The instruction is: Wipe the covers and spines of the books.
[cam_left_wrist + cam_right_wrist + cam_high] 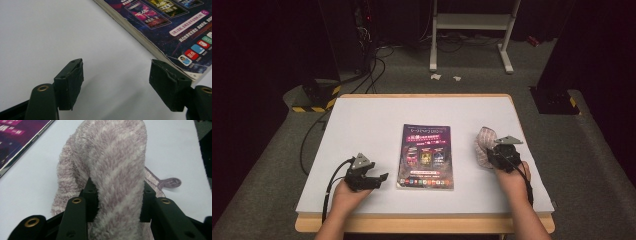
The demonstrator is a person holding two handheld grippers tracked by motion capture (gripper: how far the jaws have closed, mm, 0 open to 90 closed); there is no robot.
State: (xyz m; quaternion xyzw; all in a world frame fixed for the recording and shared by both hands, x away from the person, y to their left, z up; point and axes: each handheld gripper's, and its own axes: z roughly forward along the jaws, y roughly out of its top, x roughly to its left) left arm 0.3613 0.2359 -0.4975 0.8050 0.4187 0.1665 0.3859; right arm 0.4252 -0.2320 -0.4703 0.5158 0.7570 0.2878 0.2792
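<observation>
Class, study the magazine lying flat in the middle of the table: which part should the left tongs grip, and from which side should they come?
Grip the magazine at its near-left corner, coming in low from the left. It lies flat, so only its thin edge offers purchase; the open left tongs already sit beside that corner.

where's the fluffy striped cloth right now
In the high view the fluffy striped cloth lies near the table's right edge, between the right gripper's jaws, right of the magazine.

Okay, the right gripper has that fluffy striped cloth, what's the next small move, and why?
Probably carry the cloth leftward over the magazine and lower it. The right gripper pinches a fold between its pads while the rest sags onto the table right of the magazine. The left gripper is open at the magazine's corner, holding nothing.
</observation>
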